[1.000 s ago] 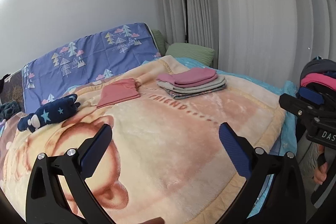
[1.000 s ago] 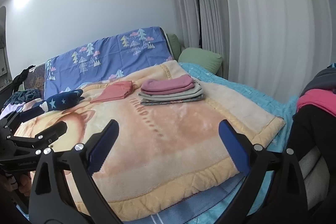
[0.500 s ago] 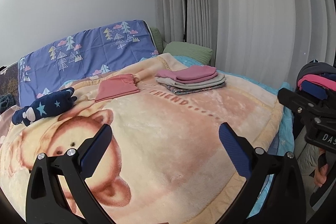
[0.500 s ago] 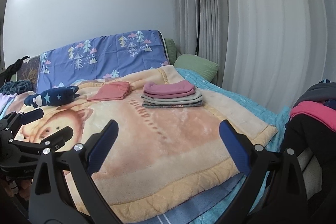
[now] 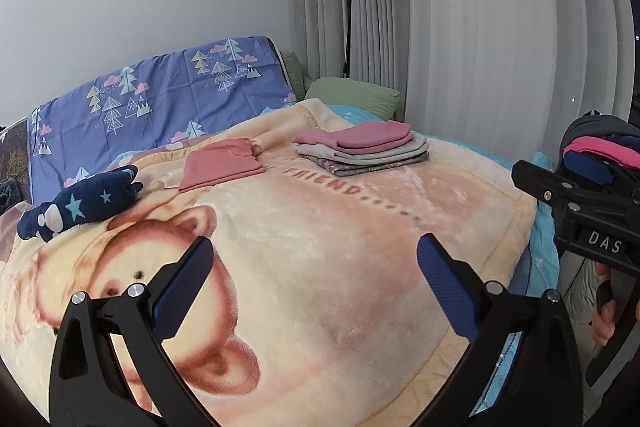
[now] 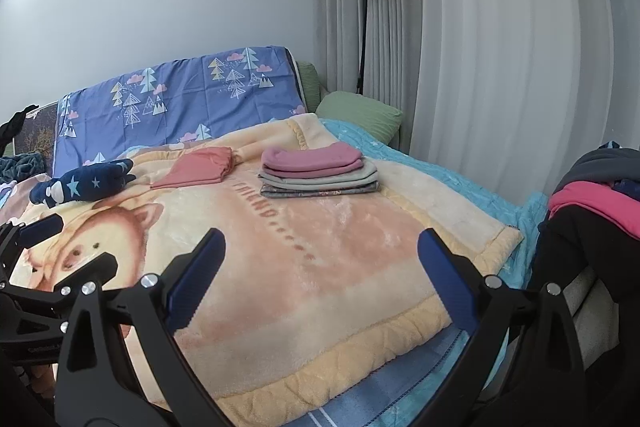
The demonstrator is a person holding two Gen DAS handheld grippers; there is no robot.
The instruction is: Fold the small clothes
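While both the left gripper point(image 5: 314, 263) and right gripper point(image 6: 322, 255) hang wide and empty, the unfolded pile point(image 6: 596, 195) lies at frame right; right gripper nearer, I judge.

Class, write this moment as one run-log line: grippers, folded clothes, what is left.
left gripper: open, empty | right gripper: open, empty | folded stack: on blanket | pink folded garment: beside stack | unfolded clothes pile: untouched
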